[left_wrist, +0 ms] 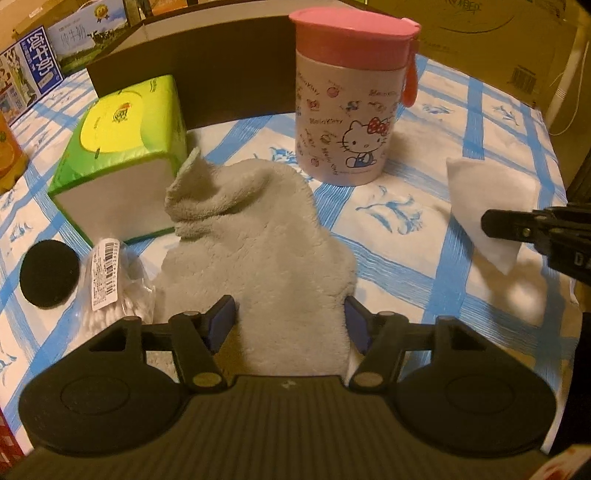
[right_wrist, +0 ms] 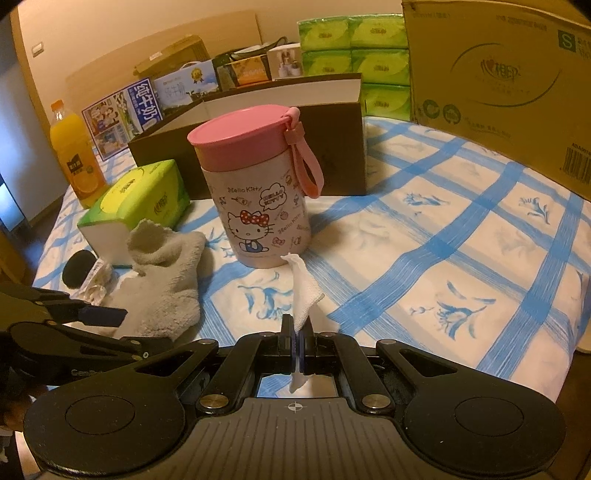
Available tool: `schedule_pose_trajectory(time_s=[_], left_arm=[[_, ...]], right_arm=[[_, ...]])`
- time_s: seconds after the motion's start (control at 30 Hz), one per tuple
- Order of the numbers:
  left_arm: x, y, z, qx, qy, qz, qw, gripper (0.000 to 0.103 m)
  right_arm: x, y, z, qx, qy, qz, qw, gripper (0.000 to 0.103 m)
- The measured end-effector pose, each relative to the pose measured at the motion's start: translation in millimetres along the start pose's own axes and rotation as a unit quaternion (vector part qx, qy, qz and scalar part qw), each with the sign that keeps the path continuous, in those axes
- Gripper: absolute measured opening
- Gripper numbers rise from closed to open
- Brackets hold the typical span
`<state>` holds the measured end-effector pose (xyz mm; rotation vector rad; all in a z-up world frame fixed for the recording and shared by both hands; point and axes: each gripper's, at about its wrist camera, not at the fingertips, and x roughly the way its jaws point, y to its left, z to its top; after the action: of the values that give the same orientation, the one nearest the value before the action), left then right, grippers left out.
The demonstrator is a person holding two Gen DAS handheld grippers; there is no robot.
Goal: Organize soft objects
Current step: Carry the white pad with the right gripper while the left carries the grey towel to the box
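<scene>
**Grey towel between spread fingers, white cloth pinched on the right**

A pale canister (left_wrist: 347, 110) with a cartoon cat print stands upright on the blue-checked bedspread (right_wrist: 461, 236), its pink lid (left_wrist: 351, 35) seated on top and a pink strap loop hanging from the lid's edge; what it holds cannot be seen. Behind it, at 12 o'clock in the right wrist view, sits a dark brown open-topped box (right_wrist: 332, 147) with a white inner wall; its contents are out of sight. A green tissue pack (left_wrist: 122, 147) lies at 10 o'clock from the towel, with one grey end facing the left camera.

The grey towel (left_wrist: 258, 240) is a fluffy, crumpled cloth lying on the bedspread just in front of the canister, one corner bunched up and folded over at its far end. The left gripper (left_wrist: 291, 325) points down over its near end, its blue-padded fingers spread to either side of the cloth; whether they touch the pile cannot be told, but they do not squeeze it.

The right gripper (right_wrist: 296, 332) is clenched on a small white cloth (right_wrist: 304, 291), which stands up from between the fingers with a twisted tip near the canister's base. In the left wrist view the same cloth shows at 3 o'clock as a puffed white square.

At 9 o'clock from the towel lie a clear bag of cotton swabs (left_wrist: 110, 288) with a barcode label and a black round pad (left_wrist: 50, 274). An orange drink bottle (right_wrist: 74, 155) stands at the bed's far left.
</scene>
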<state>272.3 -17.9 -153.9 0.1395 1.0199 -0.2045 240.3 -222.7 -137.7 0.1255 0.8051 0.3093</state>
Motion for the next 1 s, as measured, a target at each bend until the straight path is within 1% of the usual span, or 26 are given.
schedule_pose_trajectory(time_s=[0.03,0.1,0.17,0.23,0.27,0.37,0.63,1.0], left_arm=[[0.9,0.5,-0.8,-0.001,0.001,-0.002,1.0,0.053],[1.7,1.6,-2.3,-0.004,0.001,-0.001,1.0,0.046],[0.4,2.9,-4.1,-0.006,-0.003,0.001,1.0,0.035],[-1.8,4.8,-5.4,-0.011,-0.006,0.004,0.9999,0.019],[-3.5,6.2,-5.5,-0.013,-0.007,0.006,0.9999,0.016],[-12.9,11.0,-4.9,-0.028,-0.013,0.002,0.9995,0.013],[-57.2,8.8,-2.9,-0.036,-0.058,-0.008,0.9977,0.012],[-121.1,3.4,7.1,-0.051,-0.124,-0.027,0.9906,0.012]], right_arm=[[-0.7,-0.1,0.1,0.001,0.0,0.001,1.0,0.002],[-2.0,-0.1,0.8,0.003,-0.001,0.001,1.0,0.002],[-4.6,-0.8,1.2,0.005,-0.003,0.003,1.0,0.002],[-7.5,-1.3,2.0,0.006,-0.004,0.006,1.0,0.002],[-9.6,-1.4,2.8,0.006,-0.005,0.007,1.0,0.002],[-18.8,-0.5,6.4,0.007,-0.011,0.015,1.0,0.002],[-45.8,7.5,19.8,0.006,-0.017,0.023,1.0,0.002],[-81.4,11.4,28.7,0.007,-0.035,0.034,0.999,0.002]])
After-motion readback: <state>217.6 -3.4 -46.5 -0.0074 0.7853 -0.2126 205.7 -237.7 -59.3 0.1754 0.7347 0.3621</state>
